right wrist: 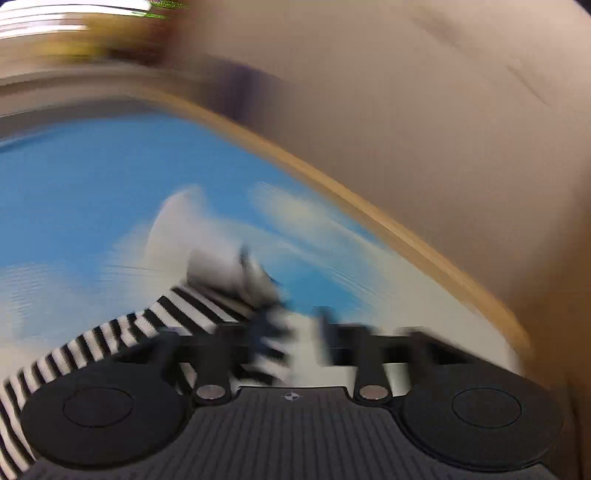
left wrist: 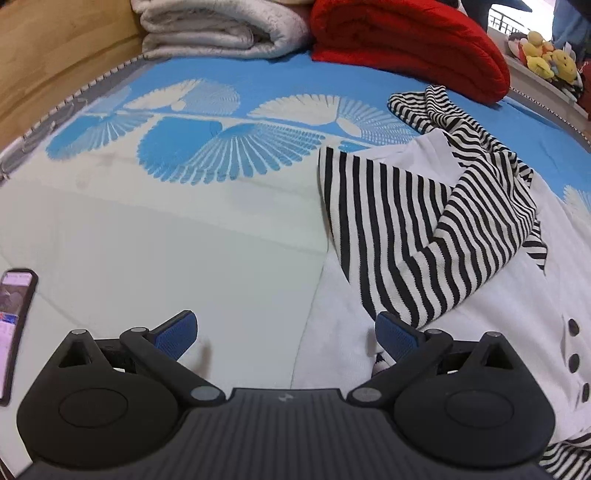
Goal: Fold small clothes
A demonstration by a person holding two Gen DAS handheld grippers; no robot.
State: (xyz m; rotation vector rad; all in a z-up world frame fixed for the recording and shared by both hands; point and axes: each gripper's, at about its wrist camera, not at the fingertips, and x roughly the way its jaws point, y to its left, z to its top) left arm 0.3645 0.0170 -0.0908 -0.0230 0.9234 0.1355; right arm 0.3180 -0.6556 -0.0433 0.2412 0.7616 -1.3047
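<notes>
Left wrist view, left to right: phone [left wrist: 14, 332] lying at the near left edge of the bed. Left gripper [left wrist: 286, 338] low over the mattress [left wrist: 166, 240], jaws spread wide, nothing between the blue pads [left wrist: 177, 334]; the right pad sits just over the left edge of the garment. Far left a folded white blanket [left wrist: 221, 29], beside it a folded red blanket [left wrist: 406, 40], both at the far edge of the bed. Plush toys [left wrist: 546, 55] far right on a ledge.

The small garment [left wrist: 424, 229], white body with black-and-white striped sleeves and dark buttons [left wrist: 573, 345], lies on the right half of the mattress. One striped sleeve is folded in over the white body; more striped cloth is bunched at the far end.

Right wrist view is heavily motion-blurred. Right gripper [right wrist: 291, 332] looks closed on striped cloth [right wrist: 207, 310] that trails away to the near left, but with the blur I cannot tell for sure.

Step in hand, my judgement: a sleeve fold, with the right side carrying striped fabric across. Early to middle of the fold; body not yet halved.

Next move likely calls for the left gripper to close on the near left hem and lay it over while keeping the folded sleeve flat.
</notes>
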